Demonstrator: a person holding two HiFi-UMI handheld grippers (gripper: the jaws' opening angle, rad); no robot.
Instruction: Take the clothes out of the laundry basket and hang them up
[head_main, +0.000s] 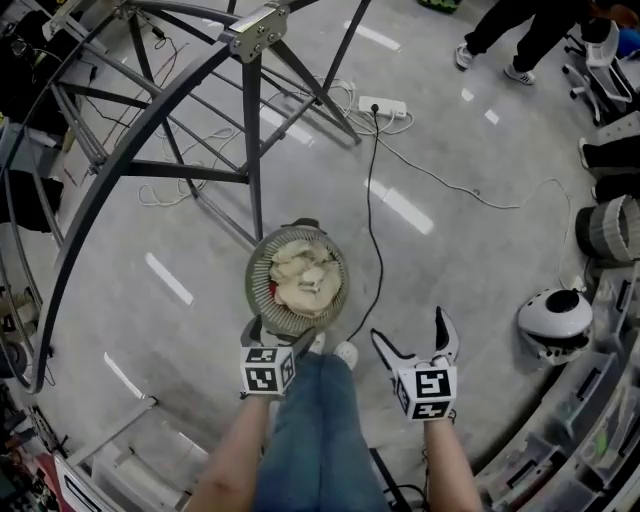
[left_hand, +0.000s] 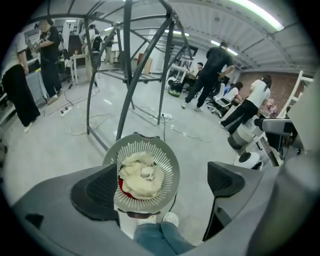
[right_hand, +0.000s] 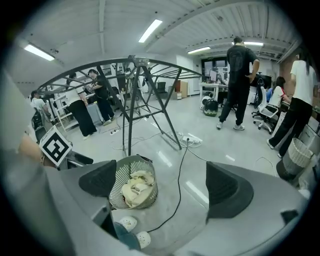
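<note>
1. Laundry basket sits on the floor, centre, just ahead of the person's shoes. Cream clothes are heaped inside.
2. L gripper hovers at the basket's near rim, jaws wide apart, gripping nothing.
3. R gripper is right of the basket and clear of it, jaws wide, empty.
4. Grey rack frame stands just beyond the basket, far side. Black cable runs past on the right.

floor grey and glossy | laundry basket stood on it | black cable laid just beside the basket | power strip placed well beyond the basket
</note>
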